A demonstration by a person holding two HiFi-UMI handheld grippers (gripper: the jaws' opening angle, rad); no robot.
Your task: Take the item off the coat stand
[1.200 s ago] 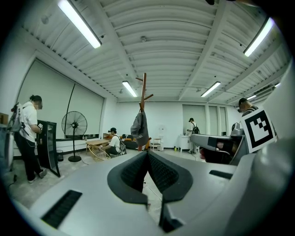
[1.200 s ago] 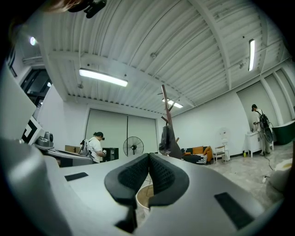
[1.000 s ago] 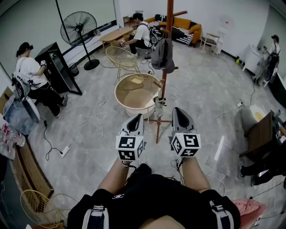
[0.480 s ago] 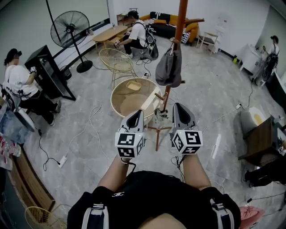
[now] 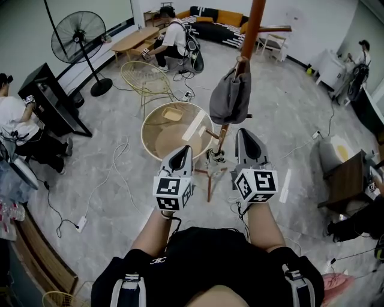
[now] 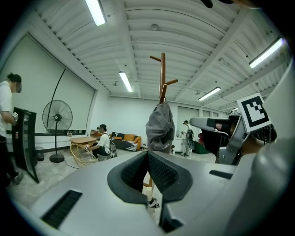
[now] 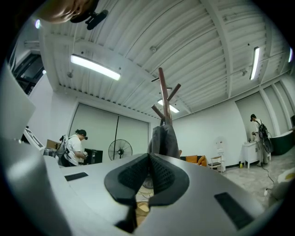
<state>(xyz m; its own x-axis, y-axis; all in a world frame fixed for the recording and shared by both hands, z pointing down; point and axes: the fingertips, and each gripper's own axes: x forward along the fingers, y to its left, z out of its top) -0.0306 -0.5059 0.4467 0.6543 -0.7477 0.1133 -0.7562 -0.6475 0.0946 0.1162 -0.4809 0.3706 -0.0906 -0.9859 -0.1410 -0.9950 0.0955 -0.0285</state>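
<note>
both tools held out front, side by side, a gap btwn them. left tool (image 5: 183, 154): jaws fully together, nothing in them. right tool (image 5: 242, 136): same, closed tight, empty. neither touches anything.

just past the tips: wooden coat stand (image 5: 254, 27), its legs on the floor btwn the two tools in head view. the item = grey bag (image 5: 230, 99), hangs off a peg partway up the pole, slack, body drooping beside the pole. it's beyond and above both tools, clear of them. in left and right gripper views the bag sits dead ahead, right above the closed jaw line, upper pegs bare.

left of the stand: round table (image 5: 157, 117), close to the stand's legs. further back a wire chair (image 5: 141, 76), then a pedestal fan (image 5: 78, 37) by the wall. far end: sofa (image 5: 221, 18), one person crouched near it, another at far left by a black panel, a third far right. cables across the floor.
</note>
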